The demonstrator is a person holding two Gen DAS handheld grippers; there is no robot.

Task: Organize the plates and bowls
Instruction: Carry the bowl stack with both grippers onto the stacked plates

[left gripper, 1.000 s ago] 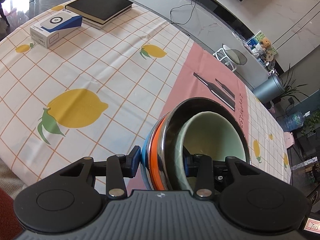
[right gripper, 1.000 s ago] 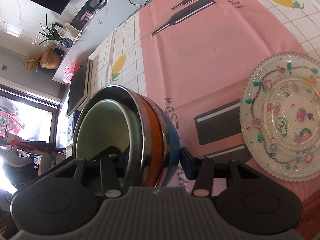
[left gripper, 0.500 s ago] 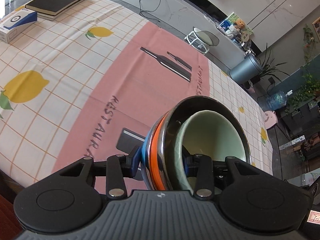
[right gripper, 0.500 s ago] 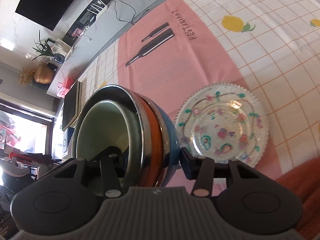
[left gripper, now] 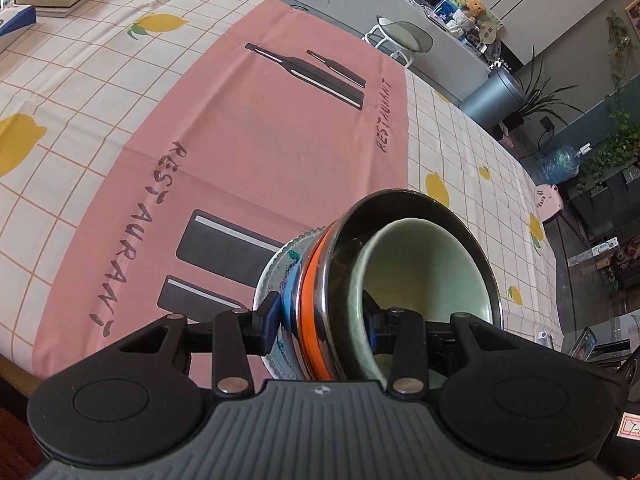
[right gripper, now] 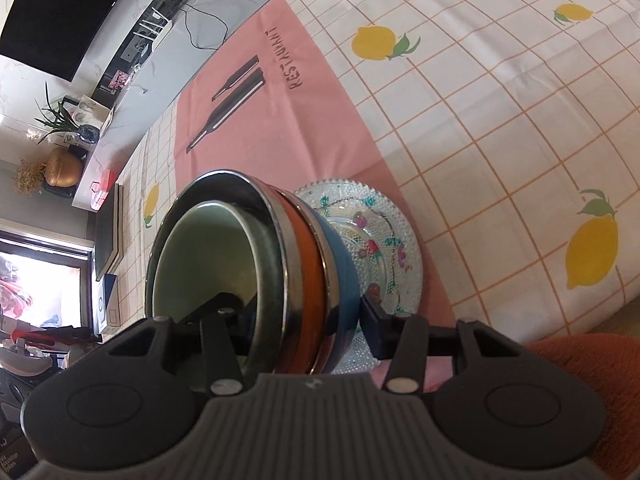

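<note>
- While both clamp it from opposite sides, the left gripper (left gripper: 320, 322) and right gripper (right gripper: 298, 320) grip the nested bowl stack (right gripper: 256, 280).
- Beneath it lies the glass plate (right gripper: 384, 248).
- Beyond stretches the pink placemat (left gripper: 248, 128).

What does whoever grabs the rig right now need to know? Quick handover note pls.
Left gripper: shut on the bowl stack's rim.
Right gripper: shut on the same stack, opposite rim.
Stack: green bowl nested in steel, orange and blue bowls, sitting over the glass plate on the pink mat; whether its base touches the plate cannot be told.
Done: bowls nested and brought to the plate.
Left: settle the stack, open both sets of fingers, back out.
</note>
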